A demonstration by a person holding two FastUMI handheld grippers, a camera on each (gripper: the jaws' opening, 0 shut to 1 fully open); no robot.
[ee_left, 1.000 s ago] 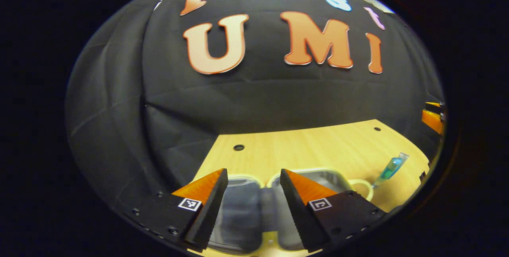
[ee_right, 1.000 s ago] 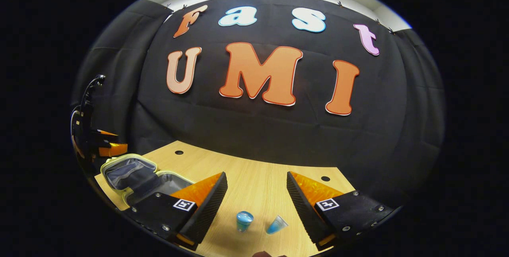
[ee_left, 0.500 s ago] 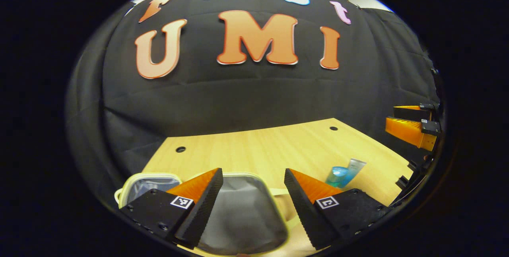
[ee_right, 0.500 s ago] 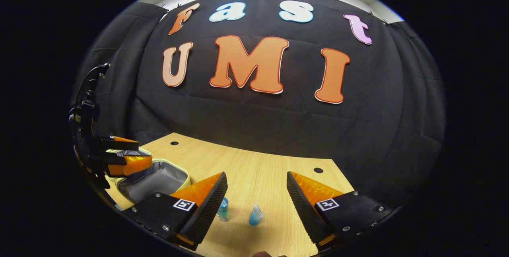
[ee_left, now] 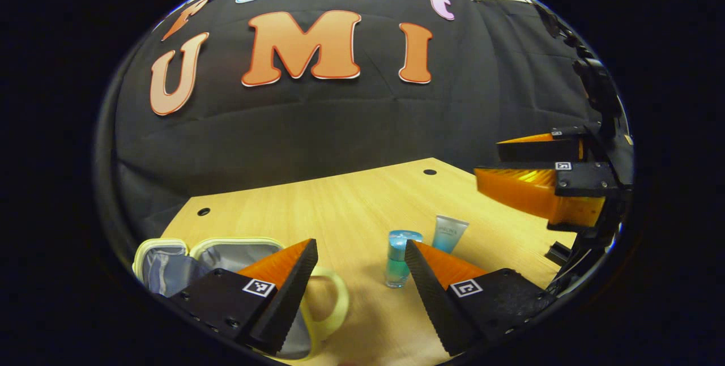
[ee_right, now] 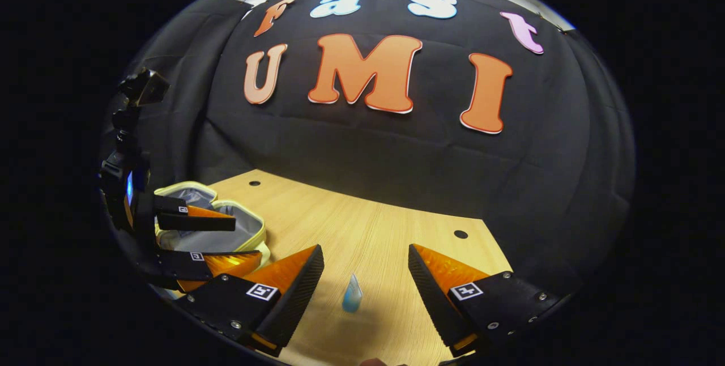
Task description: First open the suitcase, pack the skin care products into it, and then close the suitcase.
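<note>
A small suitcase (ee_left: 238, 240) with a pale yellow rim and grey lining lies open on the table, low on the left of the left gripper view, its loop handle (ee_left: 334, 303) pointing right. A blue bottle (ee_left: 398, 258) stands upright just left of my left gripper's right finger, and a pale blue tube (ee_left: 449, 233) stands behind it. My left gripper (ee_left: 360, 247) is open and holds nothing. In the right gripper view the tube (ee_right: 352, 295) lies on the wood between the fingers of my open right gripper (ee_right: 365, 250). The suitcase (ee_right: 257, 230) sits left, behind the left gripper (ee_right: 241, 238).
The light wooden table (ee_left: 317, 201) has small round holes (ee_left: 203, 211) near its far edge and ends at the black cloth wall. My right gripper (ee_left: 488, 157) hangs above the table's right end, close to the tube.
My left gripper has swung right, from above the open case to the bottle and tube. The right gripper has turned slightly, so the tube now lies between its fingers.
</note>
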